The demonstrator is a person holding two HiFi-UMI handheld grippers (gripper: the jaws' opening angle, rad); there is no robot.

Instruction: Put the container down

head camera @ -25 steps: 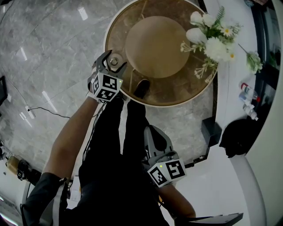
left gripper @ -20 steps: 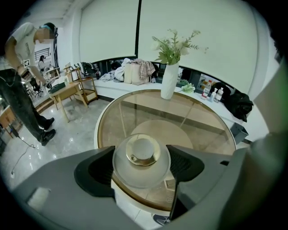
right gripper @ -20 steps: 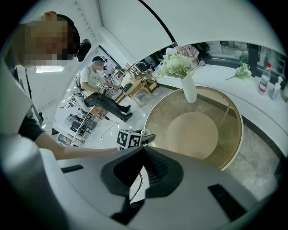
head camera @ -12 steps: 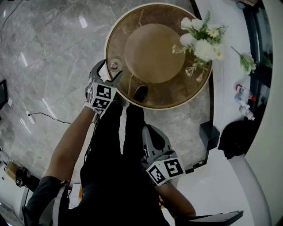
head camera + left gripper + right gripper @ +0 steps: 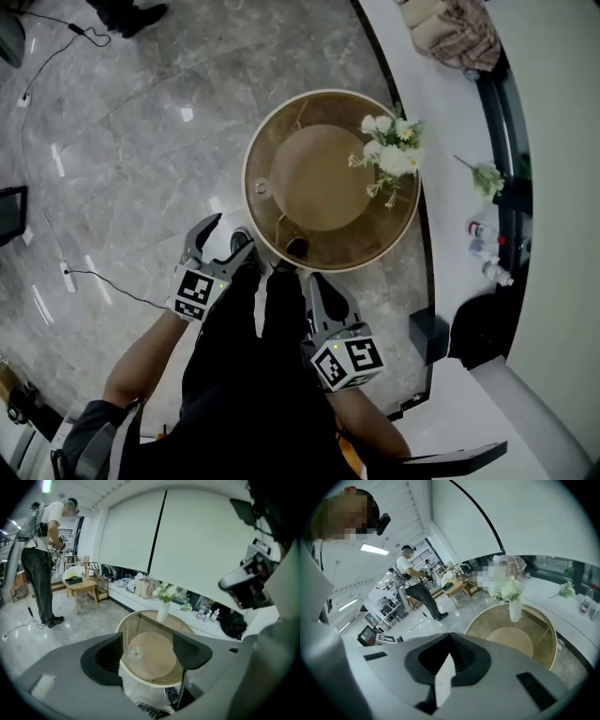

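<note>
Glass table [image 5: 405, 246], round-rimmed, has open floor [image 5: 122, 169] on its left. My left gripper [image 5: 223, 236] hangs just off that rim, jaws wide, empty; my right gripper [image 5: 315, 279] is closed on nothing. A small clear container [image 5: 262, 188] stands upright near the table's left edge.

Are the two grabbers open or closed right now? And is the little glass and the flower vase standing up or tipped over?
left gripper: open, nothing between its jaws.
right gripper: shut, jaws together.
small glass container: standing on the round table, near its edge, free of both grippers.
flower vase: upright on the table, flowers in it.
</note>
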